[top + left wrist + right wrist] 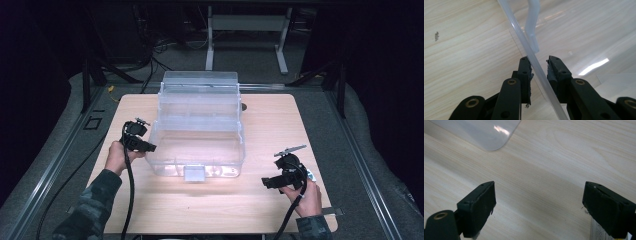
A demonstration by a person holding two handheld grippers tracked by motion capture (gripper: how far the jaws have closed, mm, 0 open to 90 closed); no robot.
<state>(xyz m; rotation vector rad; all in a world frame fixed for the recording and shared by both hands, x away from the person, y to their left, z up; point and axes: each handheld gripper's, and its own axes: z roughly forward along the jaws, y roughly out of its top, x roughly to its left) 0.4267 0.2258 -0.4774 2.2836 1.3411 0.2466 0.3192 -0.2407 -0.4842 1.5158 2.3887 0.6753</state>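
The left gripper (pixel 148 147) sits at the left wall of the clear plastic storage box (pixel 200 131), its jaws drawn close about the thin rim of that wall. In the left gripper view the rim (pixel 534 60) runs slantwise up between the two pads: one pad lies against it, while a thin sliver of light seems to remain beside the other, so a full clamp is hard to confirm from this angle. The box stands in the middle of the light wooden table (pixel 270 120), its lid raised upright at the far side and a grey latch (pixel 194 173) on its near wall. The right gripper (pixel 267 183) rests low over the table, well apart from the box at its near right, with jaws spread wide and nothing between them; in the right gripper view a rounded corner of clear plastic (pixel 489 135) lies ahead of it.
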